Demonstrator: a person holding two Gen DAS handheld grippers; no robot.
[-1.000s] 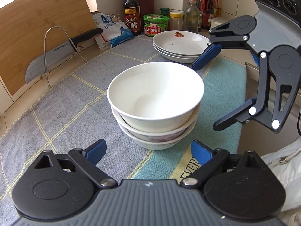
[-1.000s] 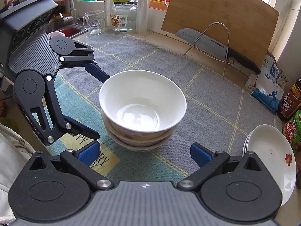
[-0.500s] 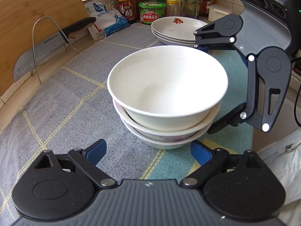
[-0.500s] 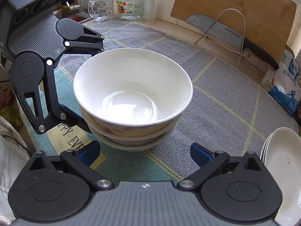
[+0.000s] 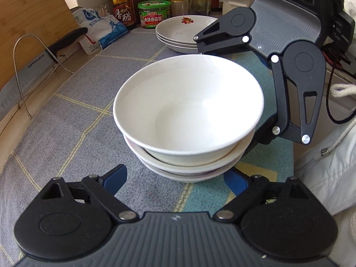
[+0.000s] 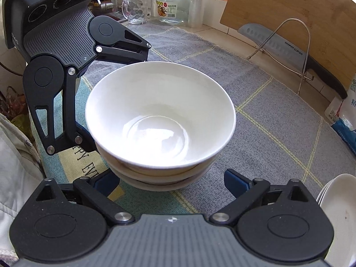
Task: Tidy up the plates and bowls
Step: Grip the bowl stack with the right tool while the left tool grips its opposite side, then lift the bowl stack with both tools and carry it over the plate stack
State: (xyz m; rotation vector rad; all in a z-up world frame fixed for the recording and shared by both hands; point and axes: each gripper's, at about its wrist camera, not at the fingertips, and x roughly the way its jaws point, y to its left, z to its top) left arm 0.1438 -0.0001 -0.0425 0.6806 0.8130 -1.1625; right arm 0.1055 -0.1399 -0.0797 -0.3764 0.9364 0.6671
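A stack of three white bowls point(image 5: 189, 120) stands on the grey checked mat point(image 5: 73, 133); it also shows in the right wrist view point(image 6: 160, 124). My left gripper point(image 5: 175, 178) is open, its blue pads either side of the stack's base. My right gripper point(image 6: 171, 182) is open too, straddling the stack from the opposite side. Each gripper shows in the other's view, the right one point(image 5: 224, 102) and the left one point(image 6: 104, 98), with fingers around the bowls. A stack of white plates point(image 5: 184, 31) with a red flower print stands at the back; its edge shows in the right wrist view point(image 6: 338, 213).
A cleaver point(image 6: 289, 49) rests on a wire stand point(image 6: 298, 44) against a wooden board point(image 6: 289, 4). Sauce bottles point(image 5: 123, 2), a green tin point(image 5: 153, 14) and a salt bag point(image 5: 100, 29) line the back wall. A glass jar point(image 6: 173, 4) and mug point(image 6: 133, 9) stand near the sink.
Both grippers have moved in closer to the bowl stack from opposite sides, so their open fingers now flank its base. The bowls have not moved.
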